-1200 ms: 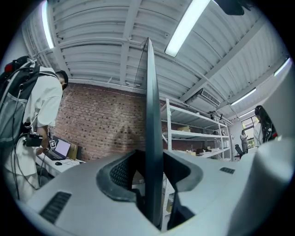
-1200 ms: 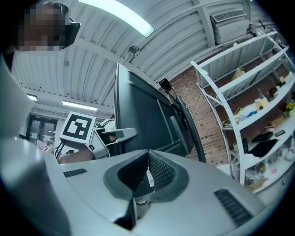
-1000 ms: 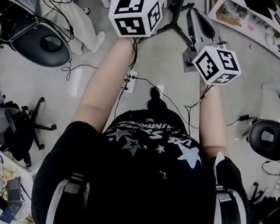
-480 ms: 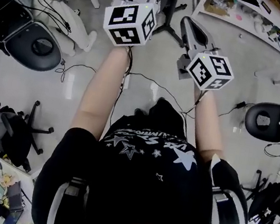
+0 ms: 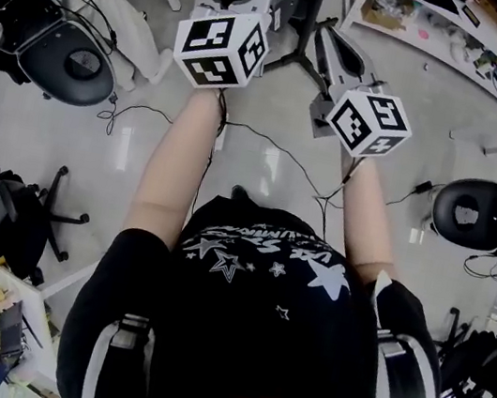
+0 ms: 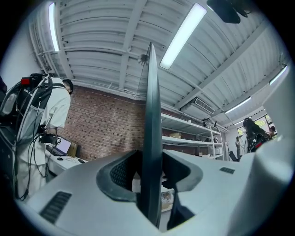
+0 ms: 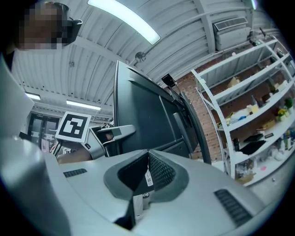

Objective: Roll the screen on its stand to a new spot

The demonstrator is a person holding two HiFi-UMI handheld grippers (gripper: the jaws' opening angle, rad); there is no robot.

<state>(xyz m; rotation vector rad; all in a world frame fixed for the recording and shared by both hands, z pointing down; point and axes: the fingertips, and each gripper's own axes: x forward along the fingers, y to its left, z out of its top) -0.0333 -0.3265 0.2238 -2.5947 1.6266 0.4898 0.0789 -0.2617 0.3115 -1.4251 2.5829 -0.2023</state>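
Closest to the head camera are the person's dark star-print shirt (image 5: 264, 272) and two bare forearms reaching forward over the pale floor (image 5: 48, 148), where thin black cables (image 5: 275, 155) trail. Each hand carries a gripper topped by its marker cube. The left gripper (image 6: 148, 184) has its jaws pinched on the screen (image 6: 151, 115), which from that gripper's view appears edge-on as a thin dark upright blade running between the two ribbed pads, with both pads against it. The right gripper (image 7: 142, 184) likewise clamps the screen's opposite edge: the dark panel's corner drops into the notch between its pads, a small white label hanging there, and the broad dark back of the panel rises just beyond, with the left gripper's cube visible past it. In the head view the stand (image 5: 304, 32) shows as a dark post with splayed legs on the floor, between and just ahead of the two grippers. Round the person stand a black office chair (image 5: 67, 66) at the left, a smaller one (image 5: 29, 226) nearer, and another (image 5: 470, 211) at the right. Farther off are white shelves (image 7: 249, 115) with small goods, a brick wall (image 6: 101, 124), a person in a white shirt (image 6: 55, 110) and long ceiling lights (image 6: 182, 34).
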